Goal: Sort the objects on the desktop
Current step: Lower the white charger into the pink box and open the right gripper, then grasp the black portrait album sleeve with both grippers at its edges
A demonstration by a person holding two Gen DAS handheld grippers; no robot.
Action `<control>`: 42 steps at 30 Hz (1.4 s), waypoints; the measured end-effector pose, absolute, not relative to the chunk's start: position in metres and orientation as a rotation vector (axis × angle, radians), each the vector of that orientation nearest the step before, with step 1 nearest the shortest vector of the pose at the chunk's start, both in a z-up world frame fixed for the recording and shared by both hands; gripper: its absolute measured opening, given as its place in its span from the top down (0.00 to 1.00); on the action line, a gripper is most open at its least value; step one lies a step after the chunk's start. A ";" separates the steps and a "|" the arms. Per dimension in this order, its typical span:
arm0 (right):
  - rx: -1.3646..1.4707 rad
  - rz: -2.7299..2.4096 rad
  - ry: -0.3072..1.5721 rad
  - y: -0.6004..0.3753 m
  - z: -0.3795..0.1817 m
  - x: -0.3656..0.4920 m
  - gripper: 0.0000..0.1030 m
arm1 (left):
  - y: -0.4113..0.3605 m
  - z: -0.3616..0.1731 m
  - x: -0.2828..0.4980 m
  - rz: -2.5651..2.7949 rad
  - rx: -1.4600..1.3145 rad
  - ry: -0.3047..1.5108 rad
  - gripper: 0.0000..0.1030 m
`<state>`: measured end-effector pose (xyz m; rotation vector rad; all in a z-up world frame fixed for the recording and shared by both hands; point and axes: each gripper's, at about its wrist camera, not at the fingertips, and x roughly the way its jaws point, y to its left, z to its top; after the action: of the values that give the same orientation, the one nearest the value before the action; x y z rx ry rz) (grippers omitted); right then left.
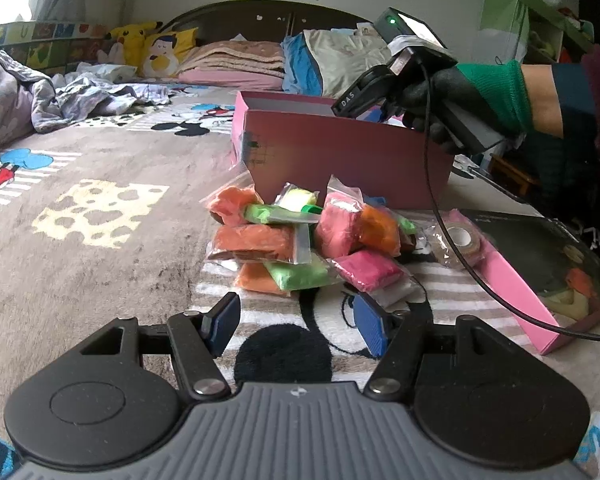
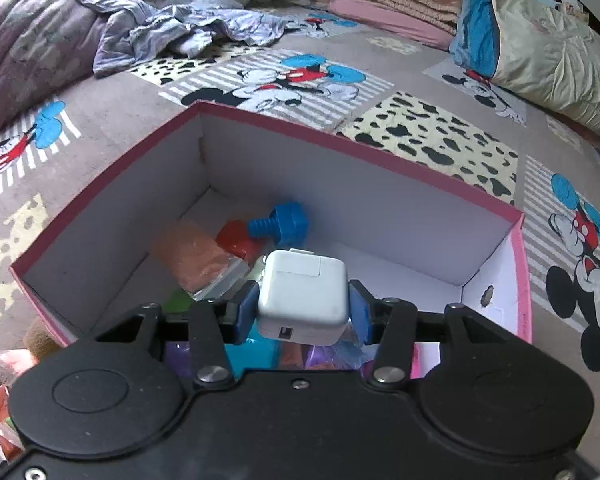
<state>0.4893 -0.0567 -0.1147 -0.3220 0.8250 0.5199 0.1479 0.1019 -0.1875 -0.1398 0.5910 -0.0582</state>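
Observation:
My right gripper (image 2: 303, 308) is shut on a white power adapter (image 2: 302, 298) and holds it above the open pink box (image 2: 380, 152). Inside the box lie a blue toy bolt (image 2: 282, 224), a red piece (image 2: 236, 242) and an orange clay bag (image 2: 200, 258). My left gripper (image 1: 296, 322) is open and empty, low over the blanket, just short of a pile of bagged clay (image 1: 300, 236) in orange, pink, green and yellow. In the left wrist view the pink box (image 1: 340, 160) stands behind the pile, and the right gripper's body (image 1: 412, 76) hangs over it in a gloved hand.
A roll of tape in a bag (image 1: 460, 240) lies right of the pile beside the pink box lid (image 1: 540, 272). A cable (image 1: 460, 248) trails from the right gripper across it. Crumpled bedding (image 2: 60, 40) and pillows (image 2: 540, 52) lie at the far side of the Mickey Mouse blanket.

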 end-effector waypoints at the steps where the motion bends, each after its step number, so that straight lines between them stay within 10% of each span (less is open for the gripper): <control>1: -0.322 0.509 0.825 -0.056 -0.115 0.489 0.53 | 0.102 -0.188 0.148 -0.059 -0.144 0.596 0.40; 18: -0.164 0.526 0.678 -0.146 -0.051 0.411 0.22 | 0.070 -0.173 0.146 -0.126 -0.179 0.635 0.40; 42: 0.287 0.157 0.684 -0.431 -0.159 0.248 0.21 | -0.076 -0.177 0.206 -0.426 -0.201 0.747 0.40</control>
<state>0.2480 -0.4308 -0.1593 0.2872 0.6844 0.1574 0.2063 -0.0763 -0.1769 -0.2008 0.7472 -0.4263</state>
